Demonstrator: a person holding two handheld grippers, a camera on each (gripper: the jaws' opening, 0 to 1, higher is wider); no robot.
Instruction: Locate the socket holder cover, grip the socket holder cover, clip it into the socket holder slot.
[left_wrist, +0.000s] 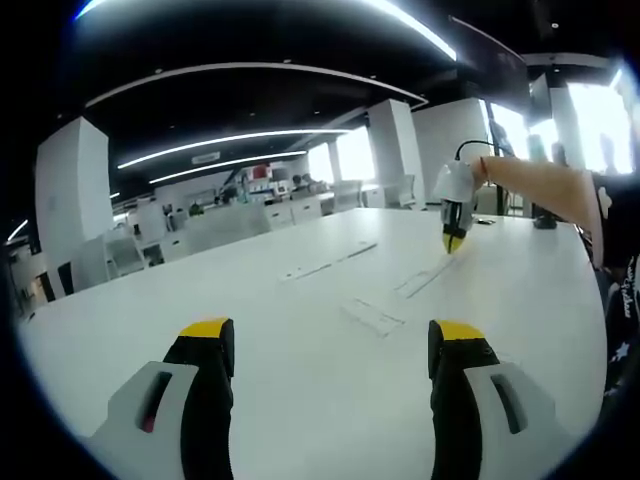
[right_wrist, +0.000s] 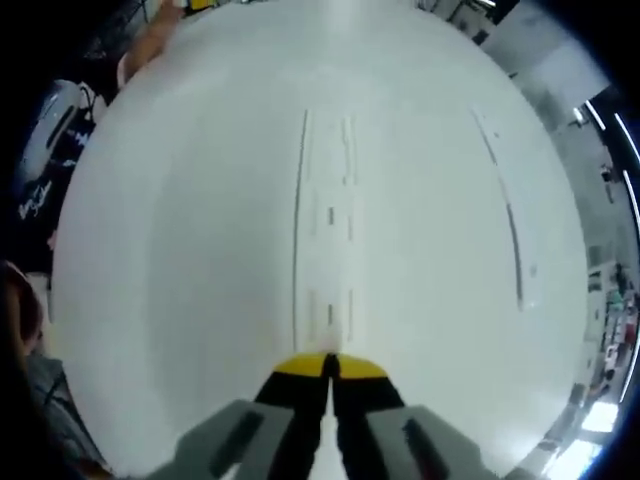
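The left gripper (left_wrist: 332, 345) is hanging back above the white table (left_wrist: 250, 330) with its jaws spread wide and nothing between them, probably waiting its turn. The right gripper (left_wrist: 453, 240) is reaching down toward a long white strip (left_wrist: 428, 275), tip close to the tabletop. From the right gripper's own view its jaws (right_wrist: 329, 365) are pressed together just at the near end of the grooved strip (right_wrist: 325, 235), likely the socket holder; whether they are pinching its edge I cannot tell. Another thin strip (right_wrist: 505, 215), possibly the cover, is lying well apart, off to one side.
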